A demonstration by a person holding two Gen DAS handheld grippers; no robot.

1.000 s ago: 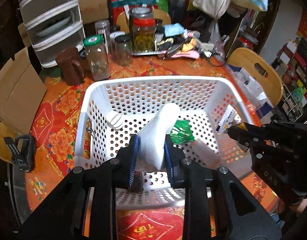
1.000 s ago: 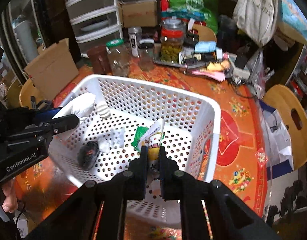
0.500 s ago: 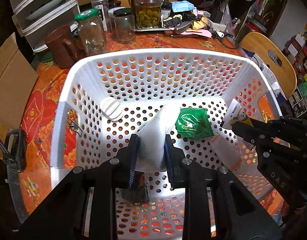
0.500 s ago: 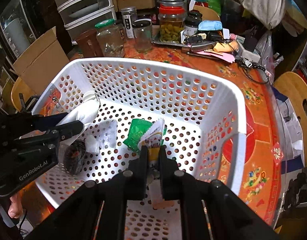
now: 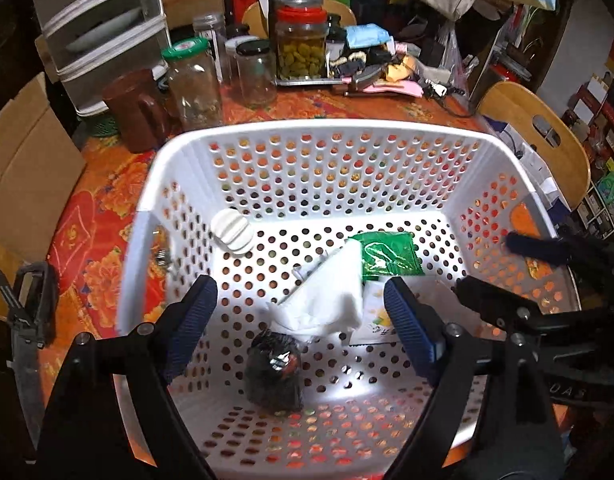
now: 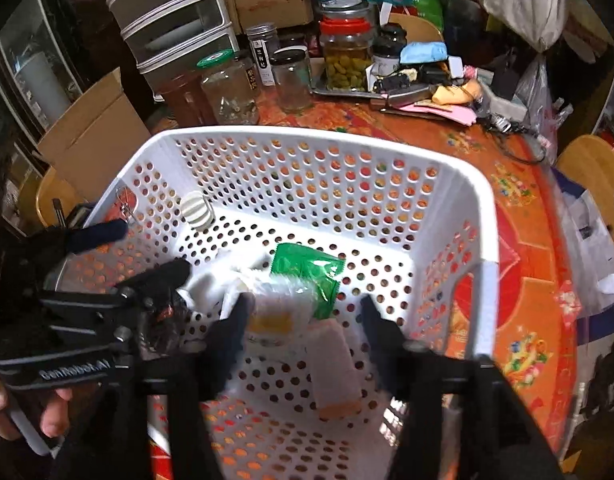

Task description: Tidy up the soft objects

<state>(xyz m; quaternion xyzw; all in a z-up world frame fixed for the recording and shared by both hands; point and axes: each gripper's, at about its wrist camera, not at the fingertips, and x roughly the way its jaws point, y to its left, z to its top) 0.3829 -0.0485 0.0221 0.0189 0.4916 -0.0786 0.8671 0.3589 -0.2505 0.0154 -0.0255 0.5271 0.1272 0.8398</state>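
Since both tools gape wide and grip nothing, the folded white cloth (image 5: 331,300) lies loose inside the white perforated plastic basket (image 5: 339,136). The left tool (image 5: 303,320) and right tool (image 6: 303,320) hover above it, likely so the soft items can settle together.

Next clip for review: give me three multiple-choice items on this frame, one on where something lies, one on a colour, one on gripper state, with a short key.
1. Where does the white cloth lie?
A. On the floor of the white basket
B. On the tablecloth beside the jars
C. Draped over the basket's rim

2. What colour is the flat packet behind the cloth?
A. Blue
B. Green
C. Yellow

3. How do the two grippers stand?
A. Both shut on objects
B. Left shut, right open
C. Both open, holding nothing

Key:
1 A: the cloth rests on the perforated bottom, next to the dark bundle.
2 B: the packet is bright green in both wrist views.
3 C: the left gripper and the right gripper each show fingers spread wide, with nothing between them.
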